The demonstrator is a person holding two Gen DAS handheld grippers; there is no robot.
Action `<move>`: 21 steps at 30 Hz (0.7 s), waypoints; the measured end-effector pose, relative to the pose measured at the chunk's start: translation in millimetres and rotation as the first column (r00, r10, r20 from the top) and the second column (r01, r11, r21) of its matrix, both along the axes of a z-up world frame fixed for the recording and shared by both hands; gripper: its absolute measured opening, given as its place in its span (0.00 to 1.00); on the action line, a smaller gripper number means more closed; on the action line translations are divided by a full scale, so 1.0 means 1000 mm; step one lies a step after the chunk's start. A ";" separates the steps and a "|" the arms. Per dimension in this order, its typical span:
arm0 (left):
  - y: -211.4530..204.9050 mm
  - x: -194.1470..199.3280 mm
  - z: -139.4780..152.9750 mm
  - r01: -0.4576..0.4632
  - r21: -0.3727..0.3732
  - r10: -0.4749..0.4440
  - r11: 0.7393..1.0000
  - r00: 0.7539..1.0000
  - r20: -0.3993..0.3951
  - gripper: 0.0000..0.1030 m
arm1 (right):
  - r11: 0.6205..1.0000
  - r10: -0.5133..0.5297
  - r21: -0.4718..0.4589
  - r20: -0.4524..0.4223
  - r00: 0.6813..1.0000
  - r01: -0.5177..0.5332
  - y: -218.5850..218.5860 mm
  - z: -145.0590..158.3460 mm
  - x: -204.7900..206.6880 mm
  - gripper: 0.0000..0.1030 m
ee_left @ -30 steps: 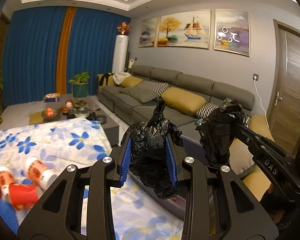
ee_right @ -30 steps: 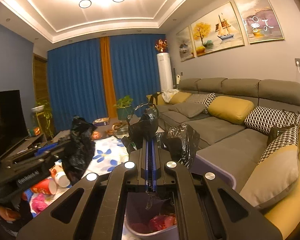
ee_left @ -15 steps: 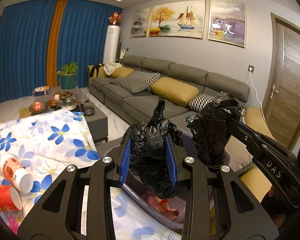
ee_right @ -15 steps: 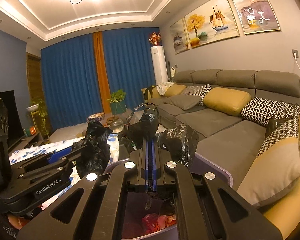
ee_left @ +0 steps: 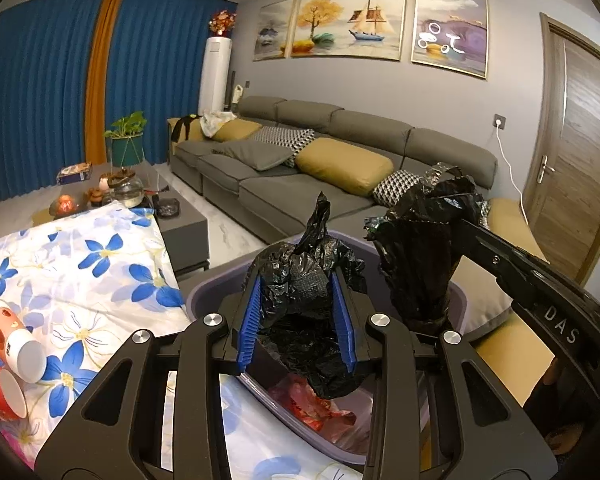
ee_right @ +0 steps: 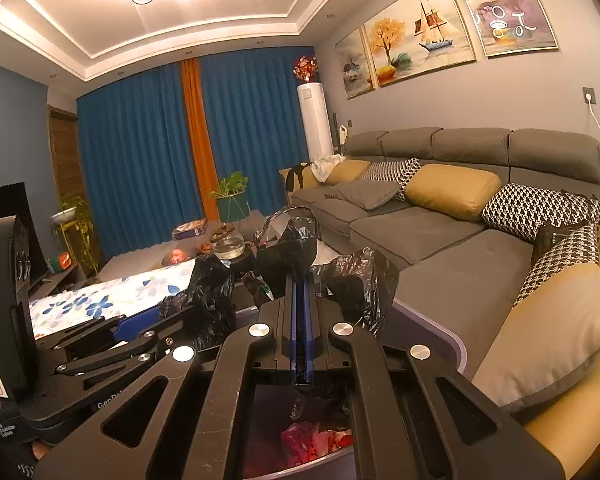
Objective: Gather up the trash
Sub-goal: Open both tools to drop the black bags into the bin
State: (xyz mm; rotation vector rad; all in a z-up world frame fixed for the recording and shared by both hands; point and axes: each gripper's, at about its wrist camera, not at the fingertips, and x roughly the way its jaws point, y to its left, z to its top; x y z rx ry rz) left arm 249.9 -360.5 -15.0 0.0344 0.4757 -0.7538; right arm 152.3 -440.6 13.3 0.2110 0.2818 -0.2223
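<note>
A bunched part of the black trash bag (ee_left: 300, 280) is clamped between the blue pads of the left gripper (ee_left: 298, 320), while a thin fold of the same bag is pinched in the fully closed right gripper (ee_right: 299, 300). Compared with a second ago, the left gripper has been brought down and nearer the purple bin (ee_left: 204, 292), so that red trash (ee_left: 320, 404) inside is now exposed. The bag is held over the bin; fitting or tying it appears to be under way. Paper cups (ee_left: 16, 344) are left on the flowered cloth (ee_left: 100, 264).
</note>
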 end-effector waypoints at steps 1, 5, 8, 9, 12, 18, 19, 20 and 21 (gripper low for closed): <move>0.000 0.000 -0.001 0.003 0.001 -0.003 1.000 1.000 -0.004 0.33 | 1.000 0.000 0.002 -0.005 1.000 0.000 0.000 -0.001 0.001 0.04; 0.001 0.003 -0.004 0.015 -0.011 -0.015 1.000 1.000 -0.019 0.54 | 1.000 -0.001 0.012 -0.011 1.000 0.001 -0.002 0.000 0.004 0.04; 0.006 0.003 -0.003 -0.007 -0.023 0.007 1.000 1.000 -0.012 0.73 | 1.000 -0.006 0.022 -0.012 1.000 0.006 -0.007 -0.001 0.005 0.07; 0.008 0.004 -0.003 -0.016 -0.025 0.015 1.000 1.000 -0.013 0.74 | 1.000 -0.007 0.023 -0.013 1.000 0.007 -0.008 0.000 0.005 0.12; 0.016 0.005 -0.003 -0.063 -0.018 0.063 0.998 0.998 -0.021 0.80 | 1.000 -0.020 0.021 -0.005 1.000 0.020 -0.009 0.000 0.003 0.36; 0.044 -0.006 0.006 -0.163 -0.024 0.163 0.986 0.987 0.003 0.87 | 0.999 -0.037 -0.004 0.034 0.999 0.037 -0.003 0.009 -0.012 0.56; 0.048 -0.010 0.008 -0.173 -0.024 0.174 0.985 0.985 0.005 0.88 | 0.999 -0.039 -0.013 0.045 0.998 0.040 0.001 0.012 -0.016 0.62; 0.054 -0.014 0.010 -0.184 -0.025 0.184 0.983 0.983 0.008 0.88 | 0.999 -0.042 -0.026 0.058 0.997 0.044 0.005 0.014 -0.020 0.64; 0.062 -0.020 0.012 -0.205 -0.027 0.205 0.978 0.979 0.014 0.88 | 0.998 -0.048 -0.038 0.071 0.996 0.051 0.009 0.017 -0.025 0.71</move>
